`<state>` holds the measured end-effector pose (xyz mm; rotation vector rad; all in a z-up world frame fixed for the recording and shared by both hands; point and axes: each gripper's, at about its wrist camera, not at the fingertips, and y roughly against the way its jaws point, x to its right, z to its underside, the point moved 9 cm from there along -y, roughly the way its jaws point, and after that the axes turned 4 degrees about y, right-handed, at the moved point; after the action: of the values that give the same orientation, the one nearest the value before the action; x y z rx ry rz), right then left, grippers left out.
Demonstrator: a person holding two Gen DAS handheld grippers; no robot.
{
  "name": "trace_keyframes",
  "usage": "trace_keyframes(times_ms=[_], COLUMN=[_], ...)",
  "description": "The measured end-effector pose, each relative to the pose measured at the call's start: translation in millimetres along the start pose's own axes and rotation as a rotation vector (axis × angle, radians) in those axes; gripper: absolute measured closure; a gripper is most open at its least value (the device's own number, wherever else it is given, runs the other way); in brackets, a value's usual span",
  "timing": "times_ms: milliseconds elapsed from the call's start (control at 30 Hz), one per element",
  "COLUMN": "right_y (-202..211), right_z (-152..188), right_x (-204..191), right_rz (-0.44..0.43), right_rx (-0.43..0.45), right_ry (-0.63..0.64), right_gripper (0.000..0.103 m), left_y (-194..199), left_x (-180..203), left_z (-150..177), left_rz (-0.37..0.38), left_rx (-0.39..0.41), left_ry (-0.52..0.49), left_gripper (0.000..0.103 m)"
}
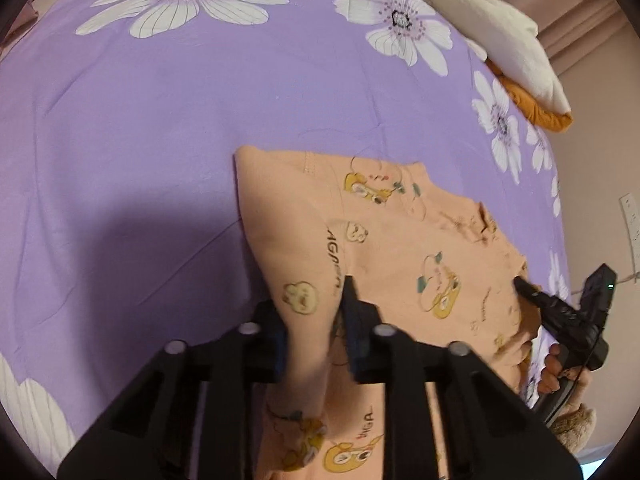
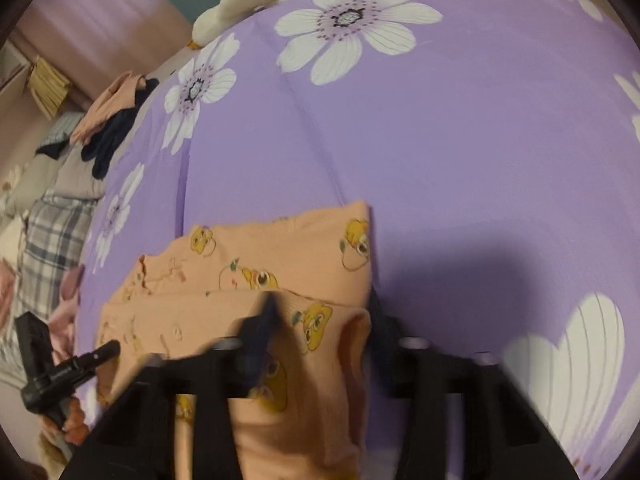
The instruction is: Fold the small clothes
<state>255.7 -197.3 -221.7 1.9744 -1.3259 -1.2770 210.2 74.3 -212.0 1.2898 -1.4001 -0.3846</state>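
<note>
A peach garment [image 1: 400,248] printed with yellow cartoon animals lies on the purple flowered bedsheet [image 1: 160,140], filling the lower centre and lower right of the left wrist view and the lower centre of the right wrist view. The left gripper [image 1: 310,328] reaches in from the bottom edge of its own frame, tilted down toward the bed, its two fingers narrowed onto a raised fold of the peach cloth that passes between them. The right gripper [image 2: 320,332] likewise enters from the bottom of its frame (that picture is smeared by motion blur), with a bunched edge of the garment held between its fingers. At the right edge of the left view the right gripper appears again from the side, a bare hand [image 1: 554,368] wrapped round its handle, its finger tip touching the garment's far edge. A white and orange quilt [image 1: 516,52] sits at the upper right there; a heap of other clothes [image 2: 108,120] lies in the upper left of the right view.
</note>
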Motion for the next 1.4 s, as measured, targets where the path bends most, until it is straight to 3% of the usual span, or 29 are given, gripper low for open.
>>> trace_keyframes(times_ms=[133, 400, 733, 833, 967, 1167, 1200, 1267, 1300, 1333, 1400], right_y=[11, 45, 48, 30, -7, -29, -29, -24, -19, -11, 2], right_z=[-9, -50, -87, -91, -77, -62, -61, -60, -59, -59, -55], right_x=[-8, -35, -52, -48, -32, -11, -10, -9, -6, -5, -4], right_rz=[0.042, 0.001, -0.015, 0.006, 0.06, 0.086, 0.079, 0.097, 0.131, 0.16, 0.17], right_rx=[0.053, 0.165, 0.204, 0.162, 0.06, -0.008, -0.015, -0.018, -0.015, 0.0, 0.018], right_ry=[0.035, 0.08, 0.083, 0.075, 0.066, 0.036, 0.032, 0.024, 0.02, 0.018, 0.028], right_gripper=[0.091, 0.092, 0.093, 0.093, 0.093, 0.093, 0.091, 0.075, 0.058, 0.053, 0.053], left_y=[12, 53, 83, 61, 10, -15, -13, -9, -6, -3, 3], left_x=[7, 36, 55, 49, 21, -5, -5, -6, -7, -8, -8], left_z=[-1, -22, -65, -69, -55, -48, -48, -48, -46, -41, -30], left_rz=[-0.008, 0.04, 0.086, -0.021, -0.134, -0.153, -0.151, -0.158, -0.158, -0.159, -0.136], left_rx=[0.059, 0.171, 0.263, 0.233, 0.093, 0.024, 0.026, 0.027, 0.023, 0.015, 0.011], left_ry=[-0.011, -0.042, -0.031, -0.075, -0.091, -0.065, -0.065, -0.058, -0.055, -0.053, -0.043], left_gripper=[0.092, 0.092, 0.093, 0.092, 0.092, 0.08, 0.078, 0.062, 0.052, 0.047, 0.047])
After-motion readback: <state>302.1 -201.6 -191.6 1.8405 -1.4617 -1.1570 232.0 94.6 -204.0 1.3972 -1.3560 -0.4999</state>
